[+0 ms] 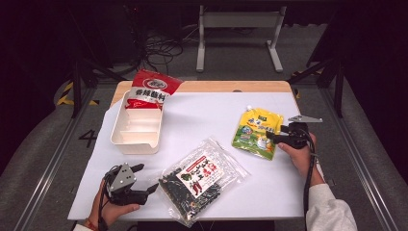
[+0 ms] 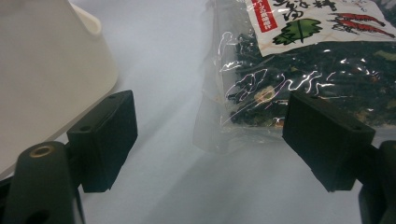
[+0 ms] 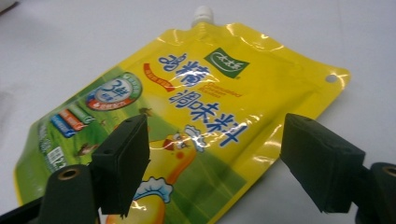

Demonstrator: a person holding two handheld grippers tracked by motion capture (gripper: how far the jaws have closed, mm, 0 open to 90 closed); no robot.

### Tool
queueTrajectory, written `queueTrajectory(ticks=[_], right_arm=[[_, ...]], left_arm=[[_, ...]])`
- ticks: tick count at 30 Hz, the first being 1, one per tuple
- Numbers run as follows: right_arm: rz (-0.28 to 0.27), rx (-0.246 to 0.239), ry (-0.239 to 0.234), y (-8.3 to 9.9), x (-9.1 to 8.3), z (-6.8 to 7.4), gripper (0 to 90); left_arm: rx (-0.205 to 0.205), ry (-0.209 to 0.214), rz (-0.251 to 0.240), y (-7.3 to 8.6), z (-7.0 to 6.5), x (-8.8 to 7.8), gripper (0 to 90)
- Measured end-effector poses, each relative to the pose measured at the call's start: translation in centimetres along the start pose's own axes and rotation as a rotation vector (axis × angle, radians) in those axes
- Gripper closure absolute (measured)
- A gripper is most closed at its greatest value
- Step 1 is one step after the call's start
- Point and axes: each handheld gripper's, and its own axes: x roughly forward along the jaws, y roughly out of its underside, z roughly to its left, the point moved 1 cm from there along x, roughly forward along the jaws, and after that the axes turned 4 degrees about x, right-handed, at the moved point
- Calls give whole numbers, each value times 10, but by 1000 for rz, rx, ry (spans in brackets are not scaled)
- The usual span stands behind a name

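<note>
In the high view my left gripper (image 1: 144, 179) sat at the lower left of the frame, its jaws apart and holding nothing, just beside the clear bag (image 1: 203, 179). That bag lay flat at the lower centre on the white sheet (image 1: 202, 120). It was transparent plastic full of dark dried bits, with a white label printed in red and green. Its long axis ran diagonally, from the lower left up toward the right. In the left gripper view the bag (image 2: 299, 70) filled the upper right, its near edge between my spread jaws, and the tray (image 2: 51, 70) stood at the upper left.

My right gripper (image 1: 275, 135) was at the right of the high view, jaws apart, its tips over the right edge of the yellow pouch (image 1: 255, 132). I could not tell whether they touched it. In the right gripper view the pouch (image 3: 187, 121) lay flat, glossy yellow with a green field, blue characters and a cartoon figure. Its white spout pointed to the top of the frame; in the high view its long axis ran nearly up and down, spout toward the upper left.

Farther off, at the upper left of the high view, the white tray (image 1: 137, 137) held a red packet (image 1: 151, 89) that leaned over its far end.
</note>
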Motion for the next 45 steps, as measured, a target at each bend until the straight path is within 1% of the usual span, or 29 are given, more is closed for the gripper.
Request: queueTrajectory(ticks=[1, 3, 4, 6, 7, 8, 10, 12, 14, 15, 17, 18, 20, 21, 23, 25, 26, 28, 30, 32, 33, 34, 35, 36, 37, 38, 41, 43, 45], right_arm=[[-1, 5, 14, 0, 1, -2, 238], [5, 18, 21, 1, 2, -3, 237], [11, 18, 16, 2, 3, -2, 234], [18, 16, -15, 2, 1, 4, 236], [15, -1, -30, 2, -1, 9, 238], [16, -29, -42, 2, -4, 15, 240], [23, -53, -51, 3, -5, 22, 240], [29, -67, -42, 4, -5, 24, 237], [29, -44, -14, 5, -2, 18, 234], [28, -23, -5, 5, -1, 15, 232], [30, 6, -1, 7, -1, 10, 234], [29, 8, 0, 7, -2, 10, 234], [8, -7, -28, 6, -8, 17, 246], [0, -28, -43, 6, -11, 23, 254], [12, -75, -85, 11, -18, 38, 267], [20, -122, -111, 17, -25, 52, 299], [26, -122, -130, 20, -28, 58, 304], [30, -157, -175, 25, -37, 73, 328], [21, -179, -229, 31, -48, 87, 340], [34, -184, -274, 40, -57, 98, 345], [45, -191, -297, 45, -59, 104, 344], [68, -206, -314, 50, -61, 109, 342], [98, -217, -332, 56, -62, 113, 340], [114, -221, -344, 59, -63, 116, 340], [134, -228, -356, 64, -65, 119, 341], [147, -234, -365, 68, -67, 121, 349], [187, -253, -409, 78, -71, 129, 388], [243, -289, -453, 85, -72, 137, 417], [277, -309, -464, 89, -69, 144, 417]], left_arm=[[0, 0, -1, 0, 0, 1, 187], [-6, 9, -2, -1, 1, 2, 187], [-5, 13, 0, -1, 1, 2, 186], [-1, 24, 4, -1, 1, 4, 186], [2, 32, 9, 0, 1, 5, 186], [4, 34, 13, 0, 1, 6, 186], [6, 45, 19, 0, 1, 7, 186], [7, 50, 21, 0, 1, 8, 185], [12, 55, 22, -1, 1, 9, 185], [9, 58, 24, -1, 0, 9, 185], [14, 67, 31, -1, 0, 11, 185], [15, 64, 35, -1, 0, 11, 184], [8, 71, 39, -1, 0, 13, 181], [3, 77, 40, 0, 1, 14, 181], [-11, 105, 56, 2, 3, 18, 179], [-31, 120, 52, 3, 4, 19, 176], [-36, 123, 51, 3, 4, 19, 176], [-26, 121, 50, 3, 4, 18, 175], [-37, 126, 48, 4, 5, 18, 171], [-51, 135, 56, 4, 7, 19, 167], [-58, 144, 60, 5, 8, 20, 165], [-51, 143, 65, 5, 8, 21, 164], [-54, 153, 65, 5, 8, 22, 165], [-58, 162, 67, 5, 7, 22, 167], [-45, 168, 69, 4, 8, 23, 168], [-53, 178, 68, 4, 6, 23, 170], [-38, 210, 88, 4, 4, 26, 175], [-32, 220, 96, 3, 3, 27, 179], [-27, 229, 100, 3, 3, 28, 183]])
